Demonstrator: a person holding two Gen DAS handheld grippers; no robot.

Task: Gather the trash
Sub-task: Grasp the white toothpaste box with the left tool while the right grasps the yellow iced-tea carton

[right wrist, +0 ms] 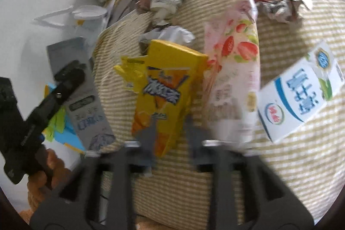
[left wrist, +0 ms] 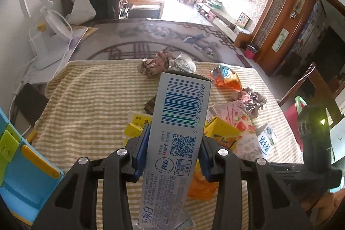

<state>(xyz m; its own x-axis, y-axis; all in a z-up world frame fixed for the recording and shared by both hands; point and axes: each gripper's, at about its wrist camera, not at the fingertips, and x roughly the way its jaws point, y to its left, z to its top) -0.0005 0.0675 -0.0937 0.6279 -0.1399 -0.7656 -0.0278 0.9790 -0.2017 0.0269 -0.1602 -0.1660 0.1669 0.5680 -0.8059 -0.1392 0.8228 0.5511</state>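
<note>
Thing in the left tongs: a long grey cardboard toothpaste box [left wrist: 179, 133] with a blue barcode is held between the blue pads of the left tongs [left wrist: 172, 156]; the pads are pressed on its two narrow sides.
Long axis of the box: it runs away from the camera, along the fingers, with the far end raised over the tabletop [left wrist: 90, 96], which is covered by a striped yellow and white cloth.
Thing before the right tongs: a flattened yellow and orange drink carton [right wrist: 166, 87] lies on the same cloth, directly ahead of the right tongs [right wrist: 170, 143].
Axis of the carton: it is pointed roughly along the fingers, and its near orange end lies between them.
State of the right tongs: the view is blurred; a gap is seen at each side of the carton, so the tongs are judged released, not yet gripping.
Nearer hand: the right one, since the left is occupied.
Other trash: a pink strawberry-printed wrapper [right wrist: 235, 70] lies just right of the carton, a white and blue milk carton [right wrist: 299, 96] further right, and crumpled paper balls [left wrist: 157, 64] at the far edge.
Containers: no bin or bag for the trash is seen in either view.
</note>
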